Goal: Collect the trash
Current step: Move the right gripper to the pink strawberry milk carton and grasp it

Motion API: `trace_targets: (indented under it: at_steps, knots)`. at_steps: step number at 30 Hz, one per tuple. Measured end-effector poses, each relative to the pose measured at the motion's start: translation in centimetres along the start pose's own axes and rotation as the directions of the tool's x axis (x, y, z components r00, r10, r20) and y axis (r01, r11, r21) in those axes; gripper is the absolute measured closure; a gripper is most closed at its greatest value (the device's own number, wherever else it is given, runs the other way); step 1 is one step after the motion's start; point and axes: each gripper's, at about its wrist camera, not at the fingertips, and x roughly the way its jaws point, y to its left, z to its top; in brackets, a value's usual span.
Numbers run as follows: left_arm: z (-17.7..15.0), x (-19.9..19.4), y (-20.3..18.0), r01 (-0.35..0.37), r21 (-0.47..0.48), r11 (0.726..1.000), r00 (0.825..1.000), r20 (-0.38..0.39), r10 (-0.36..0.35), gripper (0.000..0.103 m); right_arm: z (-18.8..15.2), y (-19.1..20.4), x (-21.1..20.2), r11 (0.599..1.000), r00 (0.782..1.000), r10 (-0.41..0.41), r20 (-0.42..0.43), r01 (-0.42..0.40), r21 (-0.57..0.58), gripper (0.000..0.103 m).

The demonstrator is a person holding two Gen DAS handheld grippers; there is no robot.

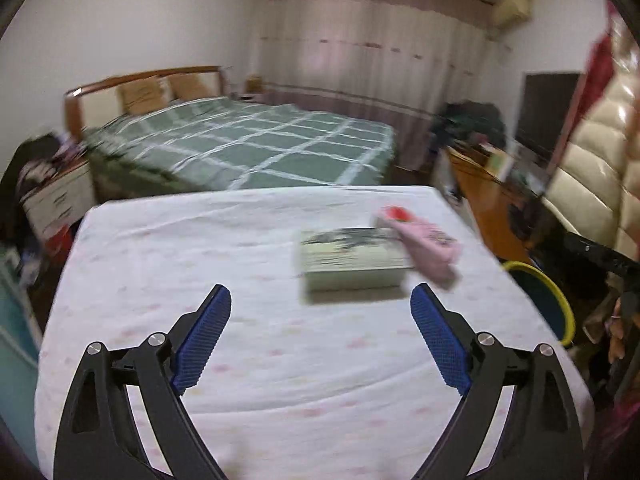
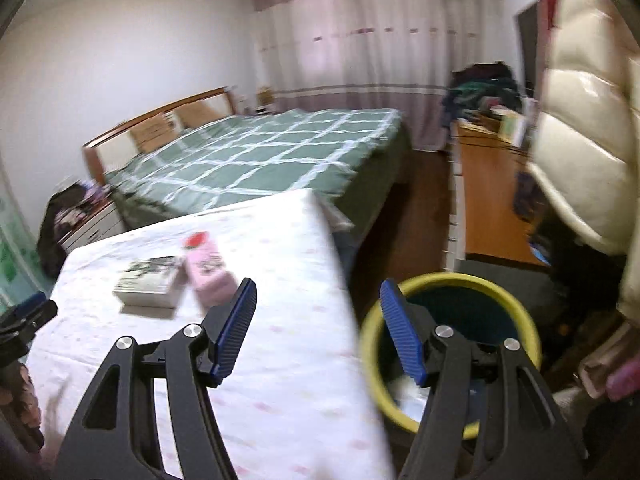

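- Left claw (image 1: 320,332) stands wide open over the near part of the worktop (image 1: 248,360), with nothing between its blue pads.
- Right claw (image 2: 318,330) is about half open and also empty; it hangs at the worktop's right edge, one finger over the cloth and the other over the yellow-rimmed bin (image 2: 448,280).
- On the floral cloth lie two things: a pale green box (image 1: 352,264), flat like a tissue box, and a pink packet (image 1: 420,240) with a red mark at its far end, leaning on or against the box's right side.
- Which of the two counts as trash I cannot tell for certain; the pink packet looks the likelier piece.
- From the left claw, box and packet lie ahead and to the right, near but not between the fingers.
- From the right claw, they lie ahead and to the left, the pink packet (image 2: 208,272) just beyond its left fingertip.
- The packet's long axis runs away from the viewer, angling toward the box at its far end; the box (image 2: 148,280) lies broadside in the left view.
- The right claw seems nearer the packet, and it is already beside the bin.
- Inside the bin something pale shows low down, too blurred to name.
- Both views are smeared, so fine contact between packet and box stays uncertain.
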Motion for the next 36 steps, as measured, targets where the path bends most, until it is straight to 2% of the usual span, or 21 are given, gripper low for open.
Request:
trace_targets:
  at_steps: [3, 7, 9, 14, 18, 26, 32, 36]
  knots:
    - [-0.9, -0.1, 3.9, -0.018, -0.069, 0.997, 1.0, 0.021, 0.02, 0.013, 0.9, 3.0, 2.4, 0.997, 0.998, 0.055, -0.033, -0.056, -0.046, 0.042]
    - [-1.7, 0.1, 6.7, 0.037, -0.162, 0.986, 0.999, 0.019, -0.034, 0.013, 1.7, 6.5, 6.3, 0.987, 0.99, 0.105, -0.097, -0.115, -0.11, 0.042]
    - [-1.9, 0.0, 6.5, 0.031, -0.153, 0.988, 0.999, 0.025, -0.028, 0.013, 2.0, 7.8, 8.0, 0.98, 0.986, 0.12, -0.119, -0.136, -0.147, 0.042]
    - [-1.9, 0.0, 4.6, 0.029, -0.121, 0.992, 0.999, 0.031, -0.025, 0.012, 1.8, 9.6, 12.0, 0.962, 0.978, 0.091, -0.188, -0.136, -0.238, 0.041]
    - [-1.9, 0.2, 4.2, 0.037, -0.128, 0.991, 0.999, 0.021, -0.034, 0.012, 1.0, 10.3, 14.5, 0.953, 0.971, 0.065, -0.23, -0.129, -0.273, 0.037]
    - [-1.8, 0.0, 3.9, 0.044, -0.13, 0.991, 0.999, 0.023, -0.041, 0.012, 0.8, 10.3, 16.9, 0.948, 0.965, 0.062, -0.254, -0.136, -0.287, 0.036]
    - [-1.9, 0.1, 3.8, 0.053, -0.13, 0.99, 0.999, 0.02, -0.051, 0.012, 0.6, 10.3, 18.4, 0.942, 0.944, 0.133, -0.301, -0.215, -0.259, 0.037]
    - [-2.0, 0.2, 3.6, 0.052, -0.127, 0.991, 0.999, 0.015, -0.051, 0.012, 0.3, 10.4, 18.8, 0.94, 0.938, 0.144, -0.317, -0.229, -0.251, 0.038]
